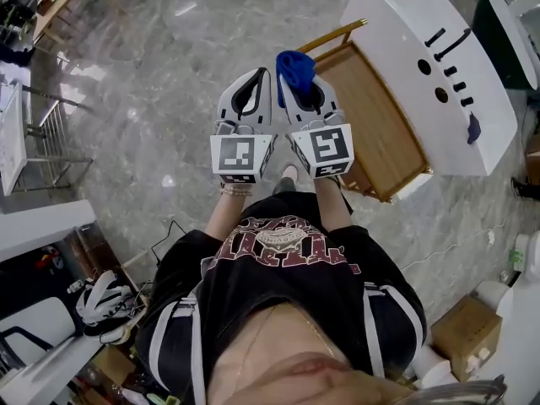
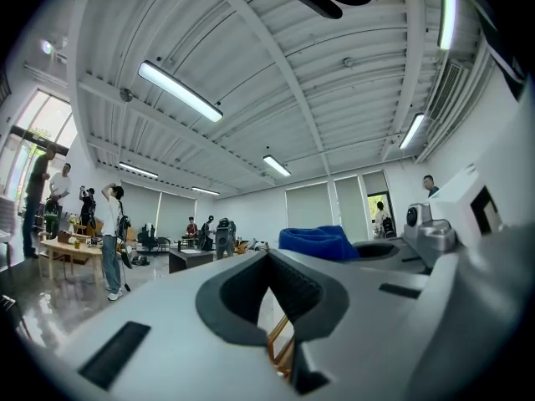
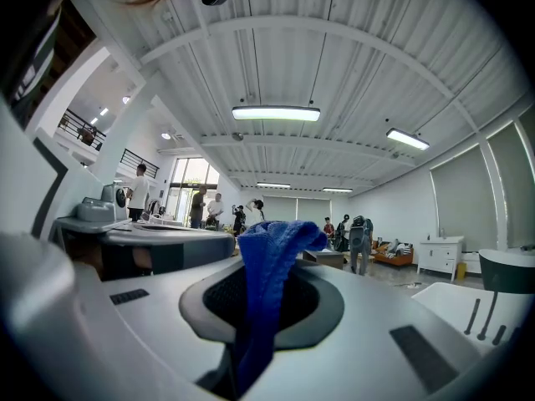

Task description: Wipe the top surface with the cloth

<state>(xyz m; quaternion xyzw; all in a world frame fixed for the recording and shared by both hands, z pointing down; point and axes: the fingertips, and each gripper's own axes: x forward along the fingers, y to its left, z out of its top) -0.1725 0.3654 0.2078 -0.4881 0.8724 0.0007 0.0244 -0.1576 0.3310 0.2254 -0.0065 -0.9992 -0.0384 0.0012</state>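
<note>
Over the grey marbled floor (image 1: 169,83), in the head view, the two grippers are held side by side in front of the person's chest, marker cubes toward the body. The right gripper (image 1: 295,87) has its fingers clenched on a blue cloth (image 1: 295,66), which bunches up past the tips. The left gripper (image 1: 260,76) has its fingers together and carries nothing. A wooden worktop (image 1: 380,129) lies just right of the grippers, with a white cabinet (image 1: 422,49) beyond it; the cloth is in the air, not touching either.

Along the left gripper's (image 2: 269,257) own view, the dark pads meet at the tip with an empty gap behind them, and the cloth (image 2: 316,242) shows as a blue mound over the neighbouring gripper. This camera points up at a ribbed ceiling with strip lights, and at people standing far off, none of which the head view shows.

From the right gripper (image 3: 267,295), the cloth (image 3: 269,266) looks knitted and deep blue, pinched between the pads and folded over above them.
</note>
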